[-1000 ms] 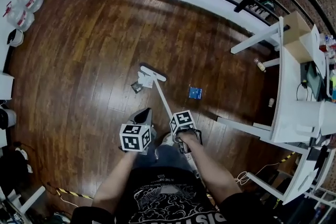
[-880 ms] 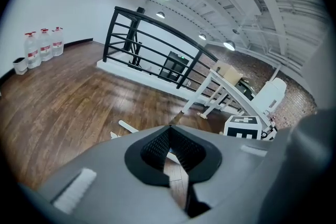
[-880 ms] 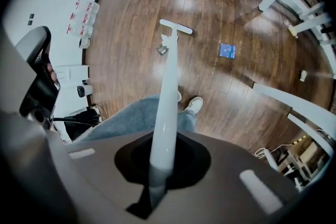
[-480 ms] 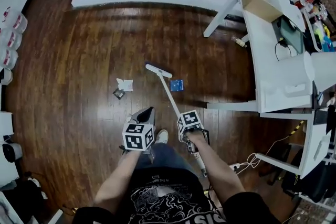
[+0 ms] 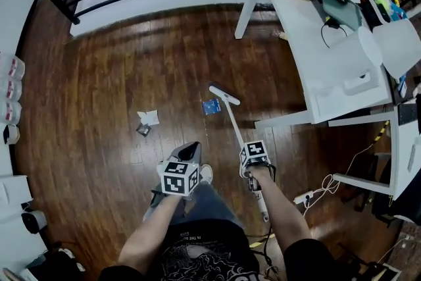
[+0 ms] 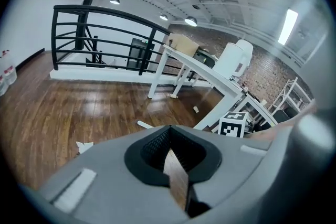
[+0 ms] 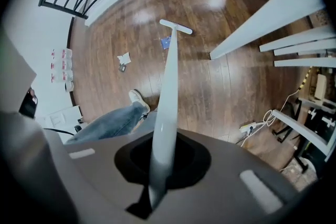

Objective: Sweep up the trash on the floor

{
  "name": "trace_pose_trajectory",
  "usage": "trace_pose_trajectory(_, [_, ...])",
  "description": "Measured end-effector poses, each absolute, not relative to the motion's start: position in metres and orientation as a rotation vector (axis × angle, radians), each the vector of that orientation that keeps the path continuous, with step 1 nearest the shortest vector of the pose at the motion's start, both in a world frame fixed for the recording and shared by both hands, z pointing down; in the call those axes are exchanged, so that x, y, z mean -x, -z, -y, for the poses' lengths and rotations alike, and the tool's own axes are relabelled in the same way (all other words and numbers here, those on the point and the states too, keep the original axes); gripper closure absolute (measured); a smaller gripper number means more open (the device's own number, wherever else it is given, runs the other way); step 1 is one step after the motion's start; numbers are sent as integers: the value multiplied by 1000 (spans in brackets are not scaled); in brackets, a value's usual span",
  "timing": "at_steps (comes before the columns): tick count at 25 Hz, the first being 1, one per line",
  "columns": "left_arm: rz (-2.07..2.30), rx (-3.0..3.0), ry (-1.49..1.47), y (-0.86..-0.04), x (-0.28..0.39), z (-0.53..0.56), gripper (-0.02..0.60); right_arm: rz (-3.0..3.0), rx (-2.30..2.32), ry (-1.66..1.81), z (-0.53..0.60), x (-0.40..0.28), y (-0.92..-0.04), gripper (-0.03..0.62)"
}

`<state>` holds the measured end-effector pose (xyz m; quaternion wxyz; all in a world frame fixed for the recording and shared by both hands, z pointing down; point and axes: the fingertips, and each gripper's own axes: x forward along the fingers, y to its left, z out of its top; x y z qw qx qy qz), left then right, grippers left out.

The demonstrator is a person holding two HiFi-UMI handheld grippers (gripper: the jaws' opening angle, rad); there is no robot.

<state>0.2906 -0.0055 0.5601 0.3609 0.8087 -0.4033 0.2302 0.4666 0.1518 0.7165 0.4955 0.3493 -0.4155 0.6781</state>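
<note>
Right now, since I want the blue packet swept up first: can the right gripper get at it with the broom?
Probably yes. The right gripper is shut on the broom, whose head lies close beside the blue packet, with only floor between them.

Wrapper (image 5: pixel 210 106) just left of broom (image 5: pixel 233 120), paper scraps (image 5: pixel 147 118) farther left

The left gripper (image 6: pixel 176 168) points level across a dark wooden floor (image 6: pixel 52 113) toward a black railing (image 6: pixel 56 39) and a long white table (image 6: pixel 210 73). Between its jaws sits a thin brown sliver, which I can't identify. A white paper scrap (image 6: pixel 84 146) lies low at the left, and a square-marked cube (image 6: pixel 232 124) shows at the right.
</note>
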Motion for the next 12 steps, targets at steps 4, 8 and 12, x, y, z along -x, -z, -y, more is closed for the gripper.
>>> trace_pose_trajectory(4, [1016, -2096, -637, -563, -291, 2, 577, 972, -889, -1700, -156, -475, -727, 594])
trace_pose_trajectory(8, [1010, -2096, -652, -566, -282, -4, 577, 937, -898, -1748, -155, -470, -736, 594])
trace_pose_trajectory(12, [995, -2087, -655, -574, -262, -16, 577, 934, -887, -1758, -156, -443, -747, 594])
